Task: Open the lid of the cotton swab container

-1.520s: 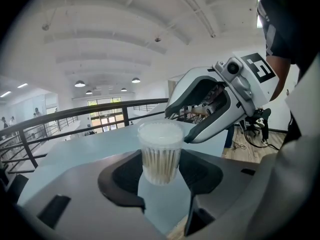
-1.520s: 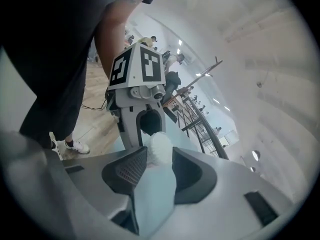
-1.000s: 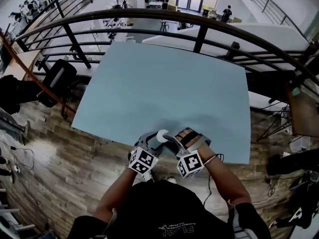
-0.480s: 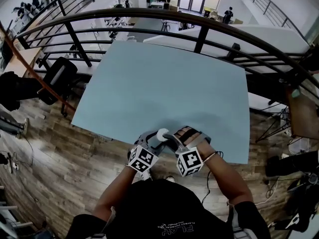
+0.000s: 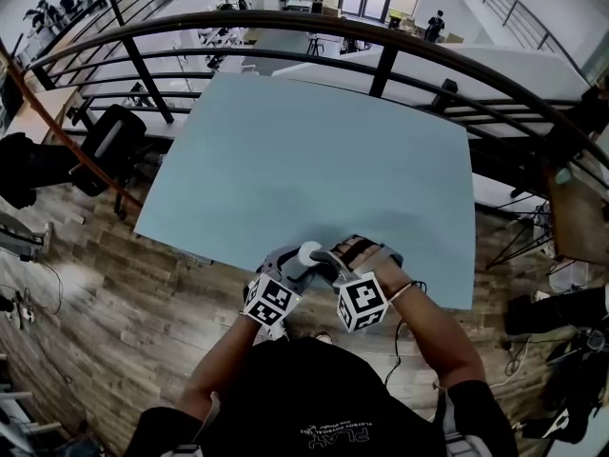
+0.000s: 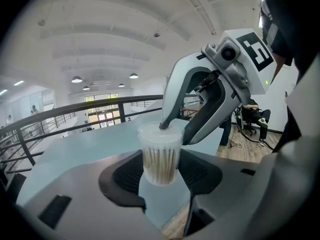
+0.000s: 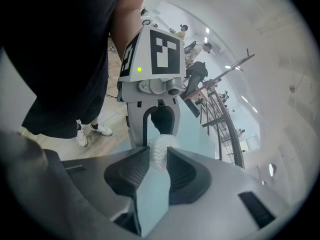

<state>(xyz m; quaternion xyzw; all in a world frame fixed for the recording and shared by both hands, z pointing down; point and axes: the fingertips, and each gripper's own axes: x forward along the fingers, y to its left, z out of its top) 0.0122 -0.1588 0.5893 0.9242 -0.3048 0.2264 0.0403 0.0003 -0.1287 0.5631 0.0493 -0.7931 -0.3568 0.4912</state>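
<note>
The cotton swab container (image 6: pixel 160 159) is a small clear tub packed with swabs. It stands upright between the pads of my left gripper (image 6: pixel 160 179), which is shut on its body. Its white ribbed lid (image 7: pixel 160 151) sits between the pads of my right gripper (image 7: pixel 159 166), whose jaws are closing and touch the lid on both sides. In the left gripper view, one right fingertip (image 6: pixel 164 124) rests on the lid's rim. In the head view, the container (image 5: pixel 309 253) is at the near edge of the pale blue table (image 5: pixel 304 150), with the left gripper (image 5: pixel 295 267) and right gripper (image 5: pixel 325 261) meeting at it.
A dark curved railing (image 5: pixel 381 55) runs beyond the table's far side. Wooden floor (image 5: pixel 114 293) lies to the left and below the near edge. A black chair (image 5: pixel 109 150) stands at the left, and another table's corner (image 5: pixel 580 217) is at the right.
Both grippers and the container stay at the table's near edge, drifting only slightly. No change in either grip shows in the head view.
</note>
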